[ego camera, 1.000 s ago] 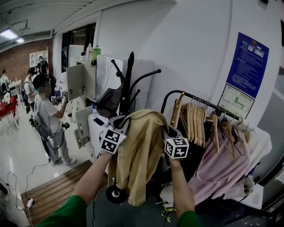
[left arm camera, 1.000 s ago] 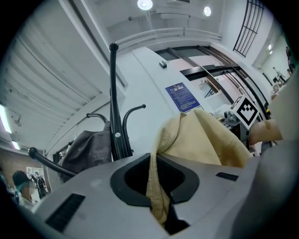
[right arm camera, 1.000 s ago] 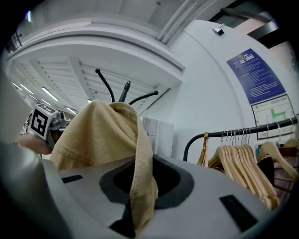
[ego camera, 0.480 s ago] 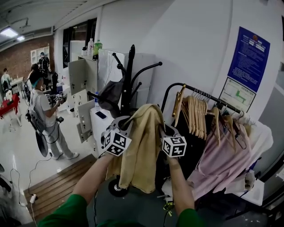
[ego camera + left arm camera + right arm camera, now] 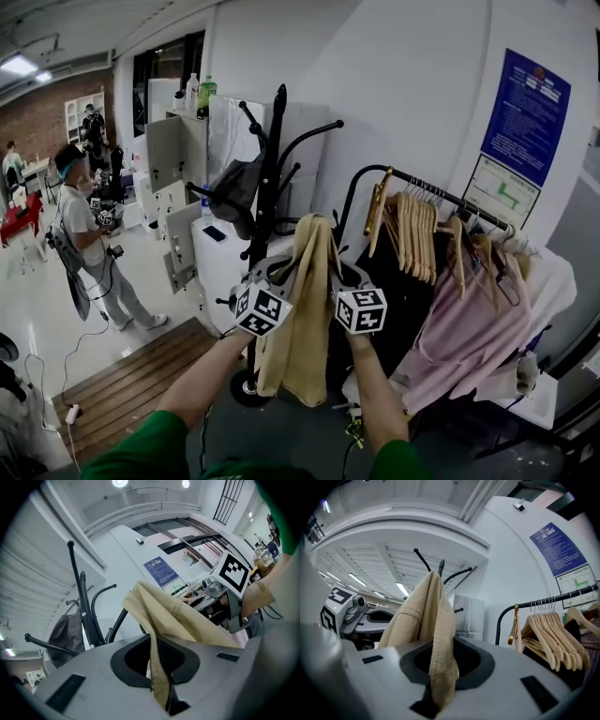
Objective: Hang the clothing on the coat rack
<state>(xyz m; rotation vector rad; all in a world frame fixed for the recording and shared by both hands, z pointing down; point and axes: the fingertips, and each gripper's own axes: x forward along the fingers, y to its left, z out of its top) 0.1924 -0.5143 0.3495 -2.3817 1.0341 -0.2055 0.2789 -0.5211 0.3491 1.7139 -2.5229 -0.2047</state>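
Note:
A tan garment (image 5: 302, 309) hangs in a narrow fold between my two grippers, in front of the black coat rack (image 5: 269, 159). My left gripper (image 5: 278, 274) is shut on one edge of the tan garment (image 5: 159, 667), with the cloth pinched in its jaws. The right gripper (image 5: 339, 275) is shut on the other edge of the tan garment (image 5: 438, 667). Both point level at the coat rack (image 5: 83, 606), whose curved arms (image 5: 454, 576) rise behind the cloth. A dark bag (image 5: 234, 192) hangs on one arm of the rack.
A black clothes rail (image 5: 427, 208) at the right holds wooden hangers (image 5: 412, 246) and a pink garment (image 5: 469, 352). White lockers (image 5: 178, 164) stand behind the rack. A person (image 5: 84, 234) stands at the left on the pale floor. Wooden boards (image 5: 122, 394) lie below.
Both grippers have come closer together and sunk a little. The tan garment between them has gathered from a wide drape into a narrow hanging fold.

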